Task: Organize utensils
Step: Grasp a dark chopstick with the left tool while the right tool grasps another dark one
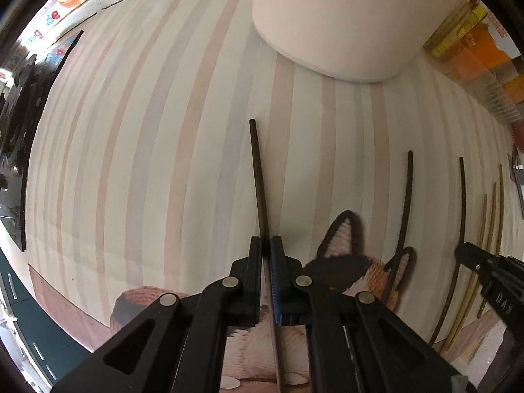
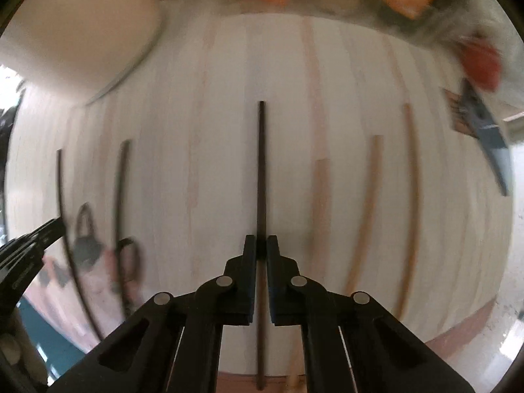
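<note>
My left gripper (image 1: pixel 266 245) is shut on a dark chopstick (image 1: pixel 258 177) that points forward over the striped placemat (image 1: pixel 147 150). My right gripper (image 2: pixel 261 244) is shut on another dark chopstick (image 2: pixel 261 163). Two more dark chopsticks (image 1: pixel 405 203) lie on the mat to the right in the left wrist view, and to the left in the right wrist view (image 2: pixel 119 190). Several light wooden chopsticks (image 2: pixel 370 209) lie to the right of my right gripper. The right gripper's body shows at the right edge of the left wrist view (image 1: pixel 491 271).
A large cream cylindrical holder (image 1: pixel 353 19) stands at the back of the mat; it also shows in the right wrist view (image 2: pixel 75 23). Orange and yellow packages (image 1: pixel 475 49) line the back right. A cat picture (image 1: pixel 344 262) is printed on the mat's near edge.
</note>
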The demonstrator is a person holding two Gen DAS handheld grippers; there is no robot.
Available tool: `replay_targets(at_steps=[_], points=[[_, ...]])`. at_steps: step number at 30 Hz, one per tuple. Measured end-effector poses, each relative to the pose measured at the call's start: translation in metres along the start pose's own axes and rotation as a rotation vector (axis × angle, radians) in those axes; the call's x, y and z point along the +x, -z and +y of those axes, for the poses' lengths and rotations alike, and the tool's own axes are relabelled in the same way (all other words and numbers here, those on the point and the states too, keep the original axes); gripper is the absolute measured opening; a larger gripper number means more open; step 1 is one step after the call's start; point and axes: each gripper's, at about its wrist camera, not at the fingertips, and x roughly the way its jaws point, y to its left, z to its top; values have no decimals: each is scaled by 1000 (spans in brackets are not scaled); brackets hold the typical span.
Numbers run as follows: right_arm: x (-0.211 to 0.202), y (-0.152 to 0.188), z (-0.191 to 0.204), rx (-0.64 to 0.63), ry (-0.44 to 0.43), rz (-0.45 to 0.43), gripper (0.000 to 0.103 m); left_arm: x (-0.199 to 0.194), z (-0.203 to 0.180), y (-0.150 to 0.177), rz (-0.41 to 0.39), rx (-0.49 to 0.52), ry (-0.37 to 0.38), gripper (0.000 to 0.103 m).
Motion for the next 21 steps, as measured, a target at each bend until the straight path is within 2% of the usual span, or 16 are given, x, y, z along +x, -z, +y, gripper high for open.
replay_targets(at_steps=[4, 10, 17, 21], points=[[-4, -1, 19, -54, 45, 0, 6, 2, -8, -1, -16, 25, -18, 5], [-7, -4, 15, -76, 44, 27, 6, 5, -31, 18, -13, 81, -24, 5], [4, 8, 29, -86, 99, 15, 6, 11, -50, 19, -10, 90, -29, 3], [8, 12, 34, -79, 108, 8, 6, 8, -47, 17, -5, 85, -18, 3]])
